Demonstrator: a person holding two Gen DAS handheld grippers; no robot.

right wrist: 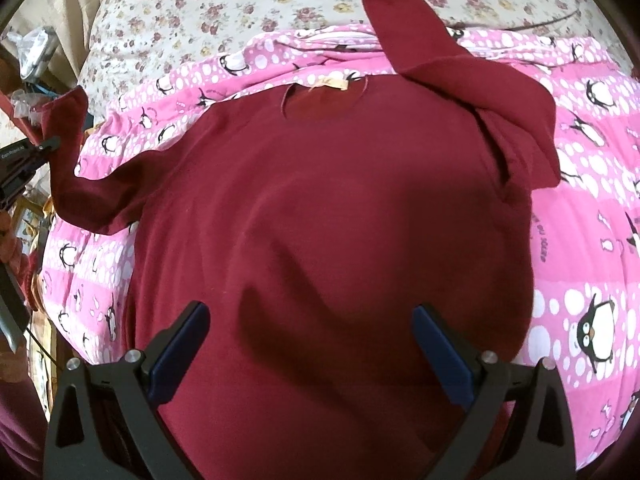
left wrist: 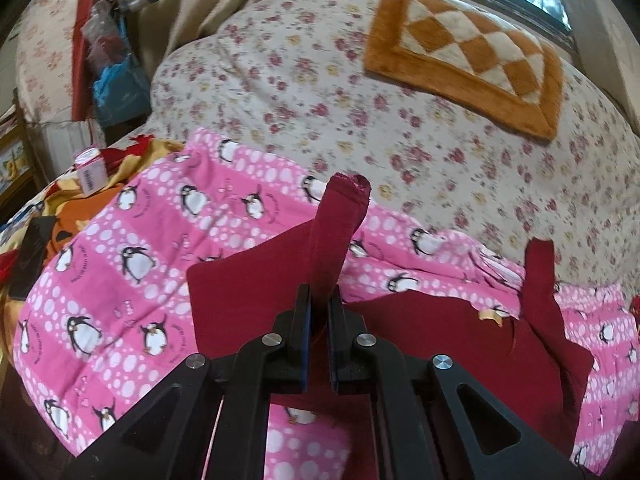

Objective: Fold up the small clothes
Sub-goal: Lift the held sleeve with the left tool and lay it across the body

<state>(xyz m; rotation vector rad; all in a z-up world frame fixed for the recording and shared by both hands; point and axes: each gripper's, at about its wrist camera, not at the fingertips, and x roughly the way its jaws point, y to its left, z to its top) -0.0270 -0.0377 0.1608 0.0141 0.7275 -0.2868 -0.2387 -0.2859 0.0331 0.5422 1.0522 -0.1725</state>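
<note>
A small dark red long-sleeved top (right wrist: 328,208) lies flat on a pink penguin-print blanket (right wrist: 580,240), collar away from me. My left gripper (left wrist: 320,300) is shut on the top's left sleeve (left wrist: 338,224) and holds its cuff up off the blanket; that gripper also shows at the left edge of the right wrist view (right wrist: 52,144). The other sleeve (right wrist: 448,64) is bent and lies by the collar at the upper right. My right gripper (right wrist: 312,312) is open and empty, hovering over the lower part of the top's body.
The pink blanket (left wrist: 120,280) lies on a floral bedspread (left wrist: 320,92). An orange and cream checked mat (left wrist: 464,56) sits at the bed's far side under a window. Bags and clutter (left wrist: 108,60) stand at the far left. A yellow-orange cloth (left wrist: 80,200) lies left of the blanket.
</note>
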